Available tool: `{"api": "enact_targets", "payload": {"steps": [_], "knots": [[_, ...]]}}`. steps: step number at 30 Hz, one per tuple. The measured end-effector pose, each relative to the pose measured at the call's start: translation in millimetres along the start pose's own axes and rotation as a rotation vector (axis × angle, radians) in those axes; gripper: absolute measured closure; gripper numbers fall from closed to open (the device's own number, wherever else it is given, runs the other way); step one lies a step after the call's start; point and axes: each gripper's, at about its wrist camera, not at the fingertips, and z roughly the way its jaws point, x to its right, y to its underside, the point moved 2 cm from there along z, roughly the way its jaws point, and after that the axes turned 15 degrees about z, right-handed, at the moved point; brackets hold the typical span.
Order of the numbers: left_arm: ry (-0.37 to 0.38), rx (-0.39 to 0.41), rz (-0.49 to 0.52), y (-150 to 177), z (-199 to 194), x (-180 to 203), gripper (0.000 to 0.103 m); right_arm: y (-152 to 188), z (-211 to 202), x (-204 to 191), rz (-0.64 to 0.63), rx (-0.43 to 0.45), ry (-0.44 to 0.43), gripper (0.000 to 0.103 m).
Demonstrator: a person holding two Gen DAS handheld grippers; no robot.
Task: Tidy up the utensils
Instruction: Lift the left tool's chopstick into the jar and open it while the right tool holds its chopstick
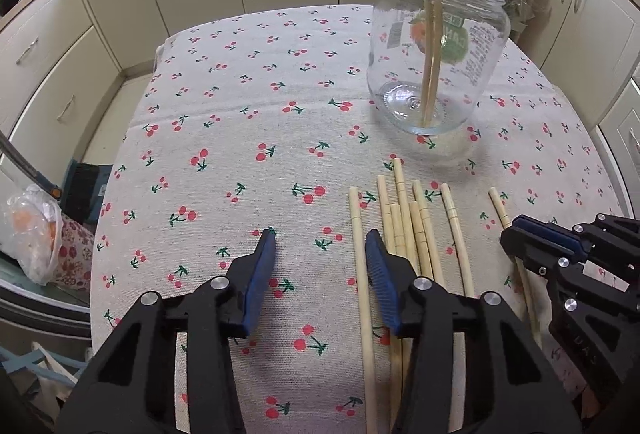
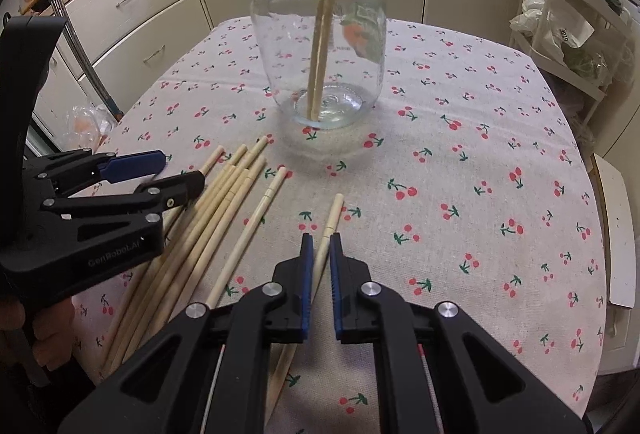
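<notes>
Right gripper [image 2: 319, 254] is clamped on one chopstick [image 2: 334, 211]; left gripper [image 1: 320, 248] hangs open over the tablecloth [image 1: 240, 137] (nothing between its fingers). Glass jar [image 2: 320, 53] holding two chopsticks [image 2: 320, 45] sits toward the tabletop's far edge.

Left gripper [image 1: 320, 248] points steeply down, blue pads apart, nothing pressed between them. Right gripper [image 2: 319, 248] also points steeply down, jaws drawn nearly together and pinching a single chopstick [image 2: 334, 211] between the pads. Fingers of the person's left hand [image 2: 44, 334] show at the frame edge, wrapped under the left gripper's body.
</notes>
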Motion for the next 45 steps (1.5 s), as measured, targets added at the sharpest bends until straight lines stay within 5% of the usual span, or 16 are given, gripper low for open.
{"api": "enact_targets", "payload": {"steps": [6,7,9,15,25,35,45], "knots": [[0.005,-0.023,0.022,-2,2,3,0.058,1,2,-9,-0.041,-0.012,0.041,0.088],[0.01,-0.021,0.03,-3,1,4,0.061,2,2,-10,-0.048,-0.007,0.045,0.088],[0.029,-0.017,0.039,-4,0,6,0.095,2,2,-8,-0.035,-0.004,0.039,0.094],[0.096,0.015,-0.011,-4,-20,2,0.098,-1,0,4,0.065,-0.028,-0.016,0.097],[0.118,0.314,-0.139,-28,-108,-31,0.098,2,-36,16,0.24,0.053,-0.174,0.097],[0.039,0.64,-0.204,-81,-170,-40,0.098,0,-64,9,0.281,0.185,-0.271,0.097],[0.005,0.774,-0.295,-144,-172,-44,0.098,-3,-71,22,0.328,0.216,-0.316,0.097]]}}
